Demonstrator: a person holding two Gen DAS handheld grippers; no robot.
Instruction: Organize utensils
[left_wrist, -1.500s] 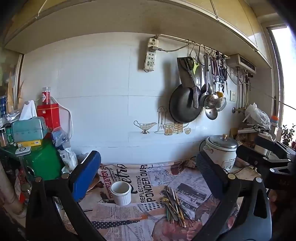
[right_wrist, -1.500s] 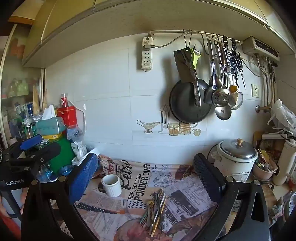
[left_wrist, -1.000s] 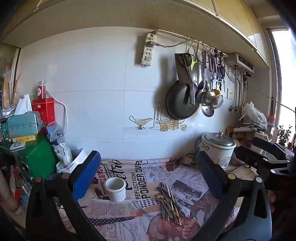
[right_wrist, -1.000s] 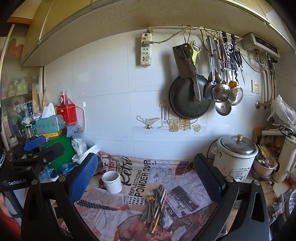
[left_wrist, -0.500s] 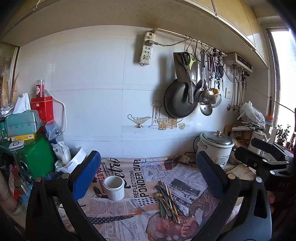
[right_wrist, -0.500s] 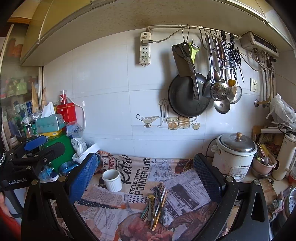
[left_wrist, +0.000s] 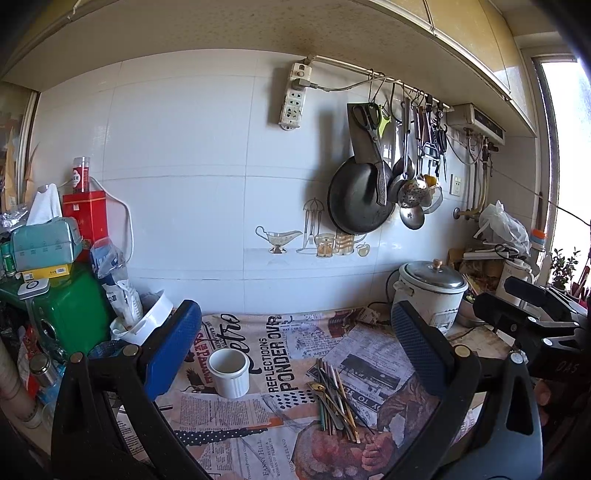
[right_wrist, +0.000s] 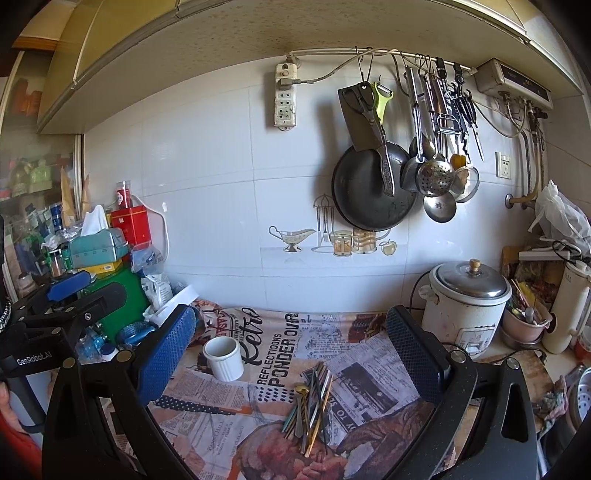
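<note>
Utensils (left_wrist: 334, 400) lie in a loose bundle on the printed cloth (left_wrist: 258, 435), seen from the left wrist at about 6 o'clock in the frame, between the two spread fingers of the left gripper (left_wrist: 295, 354). Those fingers are wide apart and grasp nothing. A white cup (left_wrist: 228, 373) stands upright on the cloth at 9 o'clock from the utensils, near but apart from them. A rice cooker (left_wrist: 430, 291) sits at 2 o'clock from the bundle, against the tiled wall, and a black pan (left_wrist: 358, 201) hangs on the wall at 12 o'clock. The other gripper shows at the 3 o'clock edge.

From the right wrist, the utensils (right_wrist: 310, 402) again lie at 6 o'clock, between the released, empty fingers of the right gripper (right_wrist: 291, 350). The cup (right_wrist: 222, 352) stands at 10 o'clock from them, clear of the bundle. The rice cooker (right_wrist: 467, 302) is at 2 o'clock, the pan (right_wrist: 373, 192) at 12 o'clock on the wall. The left gripper (right_wrist: 92, 291) appears at the 9 o'clock edge, fingers parted, in front of a green box (right_wrist: 118, 295).
</note>
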